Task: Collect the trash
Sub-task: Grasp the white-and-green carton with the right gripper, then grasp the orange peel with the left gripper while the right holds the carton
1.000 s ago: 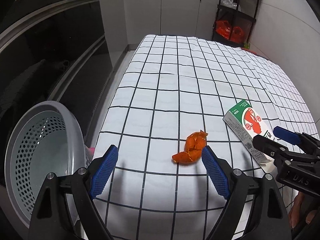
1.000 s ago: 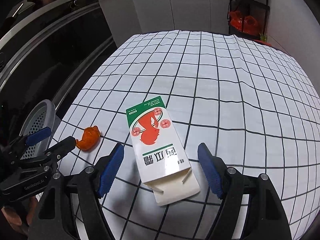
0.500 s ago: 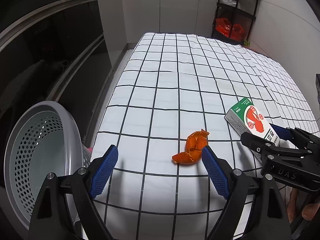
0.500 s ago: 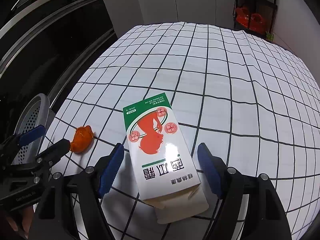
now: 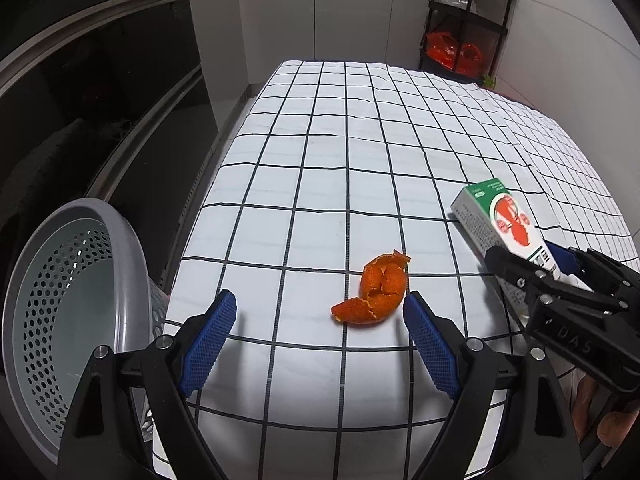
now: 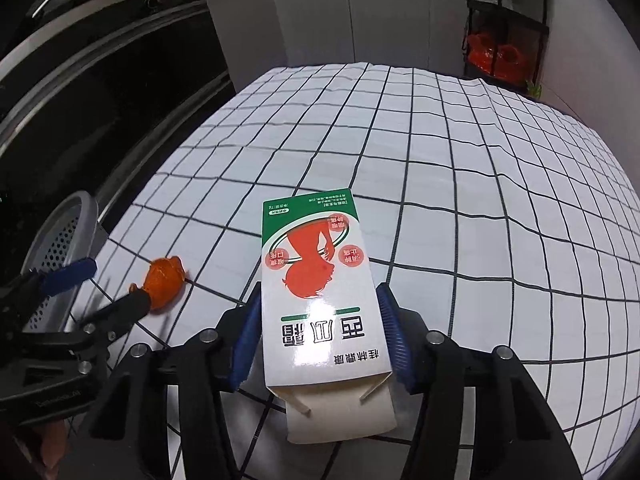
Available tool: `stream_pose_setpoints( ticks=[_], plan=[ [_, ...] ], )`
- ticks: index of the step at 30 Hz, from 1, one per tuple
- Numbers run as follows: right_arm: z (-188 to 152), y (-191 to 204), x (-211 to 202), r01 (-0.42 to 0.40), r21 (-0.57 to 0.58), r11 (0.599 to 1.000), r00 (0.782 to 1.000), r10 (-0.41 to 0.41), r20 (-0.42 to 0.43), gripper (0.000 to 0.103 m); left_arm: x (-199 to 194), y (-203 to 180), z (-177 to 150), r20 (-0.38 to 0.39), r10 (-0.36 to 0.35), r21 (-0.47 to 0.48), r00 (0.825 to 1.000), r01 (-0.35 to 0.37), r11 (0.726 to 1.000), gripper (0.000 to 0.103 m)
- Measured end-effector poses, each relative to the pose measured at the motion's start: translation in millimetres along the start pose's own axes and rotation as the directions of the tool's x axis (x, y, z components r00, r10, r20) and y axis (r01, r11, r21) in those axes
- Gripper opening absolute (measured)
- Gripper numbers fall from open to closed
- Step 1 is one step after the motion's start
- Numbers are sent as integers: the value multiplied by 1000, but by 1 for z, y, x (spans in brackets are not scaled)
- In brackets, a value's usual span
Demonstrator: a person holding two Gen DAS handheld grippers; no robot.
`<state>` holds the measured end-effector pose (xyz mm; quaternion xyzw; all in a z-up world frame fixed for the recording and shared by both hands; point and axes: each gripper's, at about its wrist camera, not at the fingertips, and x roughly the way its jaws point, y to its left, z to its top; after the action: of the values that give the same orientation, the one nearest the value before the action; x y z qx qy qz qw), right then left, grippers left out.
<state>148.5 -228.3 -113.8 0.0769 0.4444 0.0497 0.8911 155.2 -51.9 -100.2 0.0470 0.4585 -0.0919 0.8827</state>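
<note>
- Right gripper [image 6: 320, 340] has its two blue-padded jaws pressed against the long sides of a white, green and red carton [image 6: 320, 300], gripping it near its torn-open end.
- Seen from the left wrist camera, the carton [image 5: 500, 224] tilts upward at its far end, near the right edge of the table.
- Left gripper [image 5: 318, 336] is spread wide and holds nothing; its blue pads sit low over the near edge of the table.
- An orange peel [image 5: 376, 292] lies curled on the cloth, just ahead of the left gripper's right pad and well left of the carton.
- Both items sit on a table covered by a white cloth with a black grid [image 5: 360, 160].
- A grey perforated basket [image 5: 132, 272] stands beside the table's near left corner, tipped so its opening faces the camera; the part of its inside that shows holds nothing.
- Beyond the table's far right corner, a black shelf unit [image 5: 468, 24] holds red plastic bags.
</note>
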Motion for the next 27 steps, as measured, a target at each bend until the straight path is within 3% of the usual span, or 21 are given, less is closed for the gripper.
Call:
stream_pose_setpoints(
  ticks=[13, 15, 21, 25, 27],
  plan=[
    [-1, -23, -8, -95, 121, 988, 995, 91, 40, 53, 15, -16, 5, -11, -7, 8, 1000, 7, 1000, 83],
    [-2, -24, -9, -101, 125, 987, 994, 96, 43, 53, 15, -19, 7, -7, -8, 12, 1000, 9, 1000, 79],
    [-2, -27, -9, -108, 134, 985, 994, 102, 49, 53, 19, -25, 6, -16, -10, 26, 1000, 11, 1000, 57],
    [-2, -27, -9, -108, 136, 985, 994, 103, 46, 53, 16, -28, 6, -12, -21, 33, 1000, 21, 999, 21],
    [-2, -28, -9, -109, 138, 985, 994, 103, 46, 53, 14, -27, 6, -10, -29, 26, 1000, 29, 999, 19]
  ],
)
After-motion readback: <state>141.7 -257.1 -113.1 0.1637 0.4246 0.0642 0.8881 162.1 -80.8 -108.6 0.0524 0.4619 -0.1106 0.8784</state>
